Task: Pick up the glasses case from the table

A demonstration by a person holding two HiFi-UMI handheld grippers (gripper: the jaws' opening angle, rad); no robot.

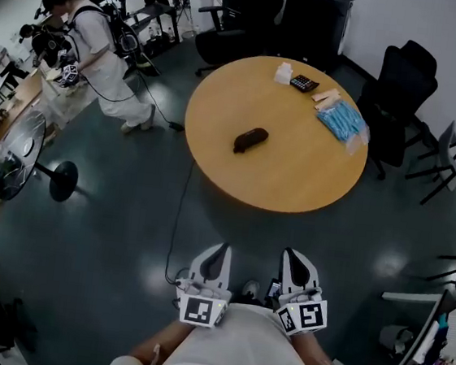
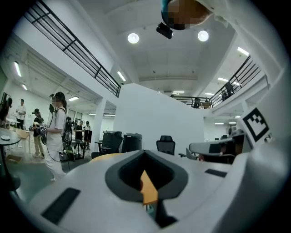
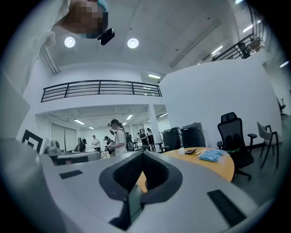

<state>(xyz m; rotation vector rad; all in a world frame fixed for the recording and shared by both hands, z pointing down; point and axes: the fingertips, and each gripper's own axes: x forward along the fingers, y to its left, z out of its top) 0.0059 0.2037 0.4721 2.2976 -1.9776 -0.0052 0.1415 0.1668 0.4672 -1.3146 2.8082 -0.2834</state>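
Observation:
The glasses case (image 1: 250, 139) is a dark oblong lying near the middle of the round wooden table (image 1: 285, 184), seen in the head view. Both grippers are held close to the person's body, well short of the table's near edge and level. My left gripper (image 1: 219, 250) has its jaws together with nothing between them, as its own view shows (image 2: 146, 182). My right gripper (image 1: 294, 257) looks the same, jaws closed and empty (image 3: 142, 177). In the right gripper view the table (image 3: 213, 166) lies ahead to the right; the case is hidden behind the jaws.
On the table's far side lie a white pack (image 1: 283, 73), a calculator (image 1: 304, 83) and a blue packet (image 1: 342, 121). Black chairs (image 1: 403, 83) stand at the right. A person (image 1: 96, 48) stands at the far left by a standing fan (image 1: 18, 154). A cable (image 1: 180, 205) runs across the floor.

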